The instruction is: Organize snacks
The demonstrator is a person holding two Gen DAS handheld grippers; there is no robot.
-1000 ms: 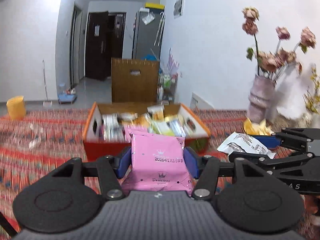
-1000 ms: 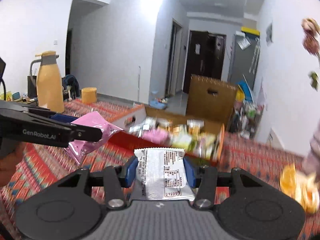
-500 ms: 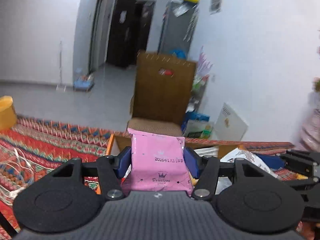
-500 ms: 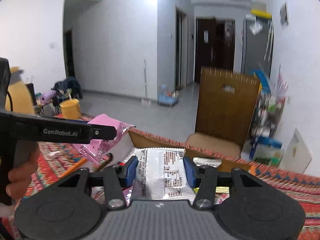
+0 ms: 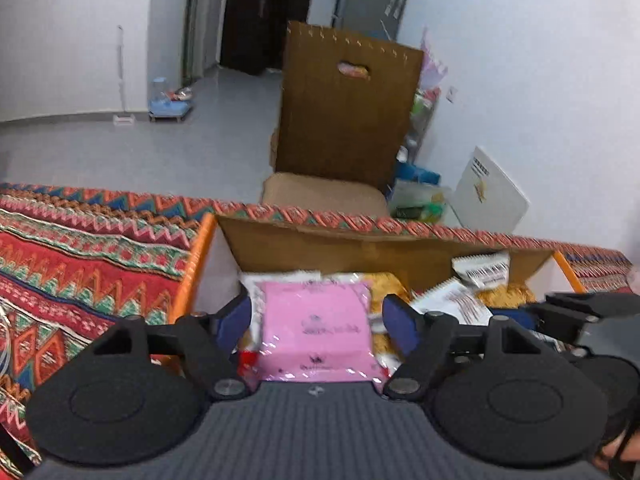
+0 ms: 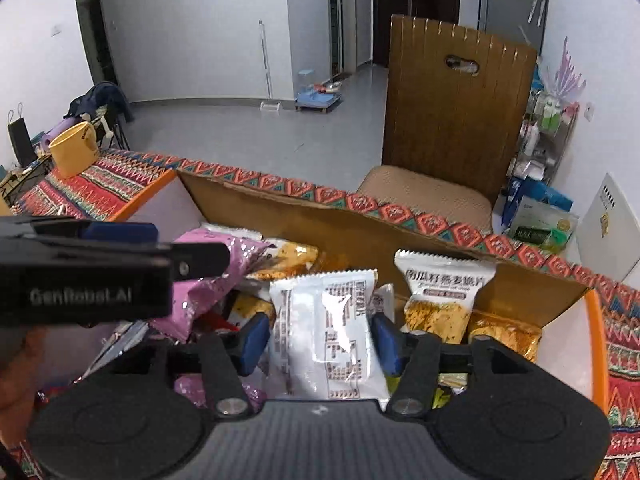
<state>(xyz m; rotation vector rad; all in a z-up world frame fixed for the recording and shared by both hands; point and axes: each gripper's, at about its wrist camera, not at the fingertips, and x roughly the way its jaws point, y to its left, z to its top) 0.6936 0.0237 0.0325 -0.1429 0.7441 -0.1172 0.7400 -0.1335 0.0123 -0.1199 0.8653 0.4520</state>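
A cardboard snack box [image 5: 360, 248] with orange edges sits on the patterned cloth, full of snack packets; it also shows in the right wrist view [image 6: 400, 236]. My left gripper [image 5: 316, 320] is over the box, jaws spread wider than the pink packet [image 5: 316, 332] lying between them. The pink packet also shows in the right wrist view [image 6: 208, 280]. My right gripper [image 6: 320, 340] is over the box, jaws spread with small gaps beside the white packet [image 6: 328, 332] between them. The white packet shows in the left wrist view [image 5: 452, 300].
A wooden chair [image 6: 452, 120] stands behind the table. A yellow cup [image 6: 76, 148] sits at the far left of the patterned tablecloth [image 5: 80, 260]. Gold snack packets [image 6: 440, 292] fill the box's right side. A white board [image 5: 492, 192] leans on the wall.
Both grippers moved forward and down over the box. Both sets of jaws have spread, and the pink and white packets now lie loose between them.
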